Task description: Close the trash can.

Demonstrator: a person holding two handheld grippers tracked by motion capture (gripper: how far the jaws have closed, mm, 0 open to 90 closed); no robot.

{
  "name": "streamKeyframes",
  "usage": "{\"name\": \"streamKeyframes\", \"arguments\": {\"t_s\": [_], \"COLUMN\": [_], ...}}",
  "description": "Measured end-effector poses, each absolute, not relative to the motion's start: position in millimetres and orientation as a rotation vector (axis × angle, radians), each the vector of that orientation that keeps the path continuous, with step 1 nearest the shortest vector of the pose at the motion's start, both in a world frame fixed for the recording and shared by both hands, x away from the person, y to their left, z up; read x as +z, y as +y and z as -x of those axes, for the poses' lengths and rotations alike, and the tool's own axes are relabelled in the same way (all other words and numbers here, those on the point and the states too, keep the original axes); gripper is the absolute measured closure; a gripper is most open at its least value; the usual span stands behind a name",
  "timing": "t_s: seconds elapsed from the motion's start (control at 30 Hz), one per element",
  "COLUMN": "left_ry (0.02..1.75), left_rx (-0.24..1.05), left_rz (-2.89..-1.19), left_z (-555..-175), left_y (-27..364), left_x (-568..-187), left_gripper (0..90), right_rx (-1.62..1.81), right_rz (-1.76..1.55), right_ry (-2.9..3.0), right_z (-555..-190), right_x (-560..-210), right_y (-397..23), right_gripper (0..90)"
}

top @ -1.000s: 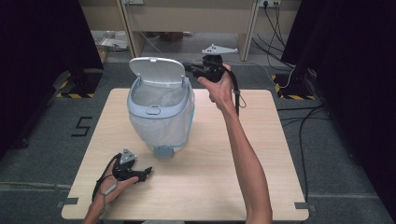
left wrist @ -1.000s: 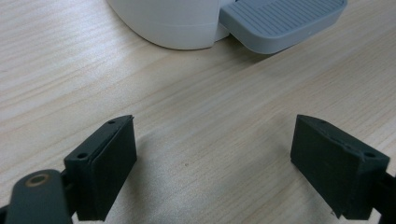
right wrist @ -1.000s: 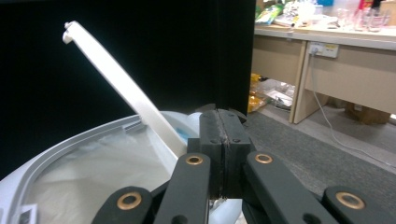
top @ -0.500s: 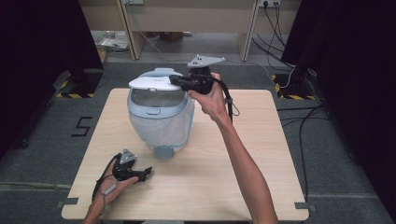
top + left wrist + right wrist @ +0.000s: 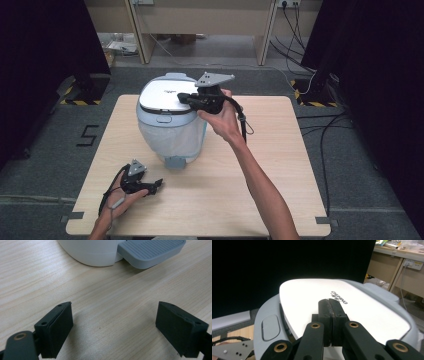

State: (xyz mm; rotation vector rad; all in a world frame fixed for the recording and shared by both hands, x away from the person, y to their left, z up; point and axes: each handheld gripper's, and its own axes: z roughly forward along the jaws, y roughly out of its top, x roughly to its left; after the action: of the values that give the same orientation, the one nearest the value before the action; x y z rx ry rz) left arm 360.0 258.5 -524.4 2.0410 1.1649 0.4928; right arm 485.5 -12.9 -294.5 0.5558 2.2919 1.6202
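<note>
A pale blue pedal bin [image 5: 170, 132] with a white lid [image 5: 162, 95] stands at the back left of the wooden table [image 5: 280, 165]. Its lid lies down flat. My right gripper [image 5: 181, 96] is shut with nothing between its jaws, and its tips rest on the lid's right side. In the right gripper view the closed jaws [image 5: 331, 302] lie over the white lid [image 5: 367, 312] near the printed lettering. My left gripper [image 5: 156, 184] rests open on the table near the front left. In the left gripper view its jaws [image 5: 115, 330] stand wide apart, facing the grey pedal [image 5: 150, 251] and the bin's base [image 5: 90, 252].
Beyond the table stands a wooden desk [image 5: 200, 20], with cables [image 5: 320, 75] on the floor at the back right. Dark curtains [image 5: 45, 50] hang on both sides. A figure 5 [image 5: 89, 135] is marked on the floor at the left.
The bin's lid, upright a second ago, has come down flat. My right gripper moved leftward and down with it. The left gripper has stayed in place.
</note>
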Motion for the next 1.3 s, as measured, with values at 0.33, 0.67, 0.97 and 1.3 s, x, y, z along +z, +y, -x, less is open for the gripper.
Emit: {"name": "streamKeyframes", "arguments": {"t_s": [0.33,0.67,0.97,1.3], "left_ry": [1.164,1.165,1.167,1.166], "left_rx": [0.493,0.493,0.493,0.496], "left_rz": [-2.042,-2.041,-2.041,-2.037], "left_z": [-360,-360,-360,-360], "left_y": [259,258,258,258], "left_x": [-524,-524,-524,-525], "left_gripper": [13.2,13.2,13.2,13.2], "right_rx": [1.633,1.587,1.595,1.62], "right_rz": [-0.538,-0.521,-0.515,-0.622], "right_ry": [2.336,2.295,2.296,2.243], "right_z": [-476,-465,-454,-459], "right_x": [-303,-306,-311,-308], "right_y": [-2,5,14,-2], "right_gripper": [88.2,88.9,89.7,69.3]}}
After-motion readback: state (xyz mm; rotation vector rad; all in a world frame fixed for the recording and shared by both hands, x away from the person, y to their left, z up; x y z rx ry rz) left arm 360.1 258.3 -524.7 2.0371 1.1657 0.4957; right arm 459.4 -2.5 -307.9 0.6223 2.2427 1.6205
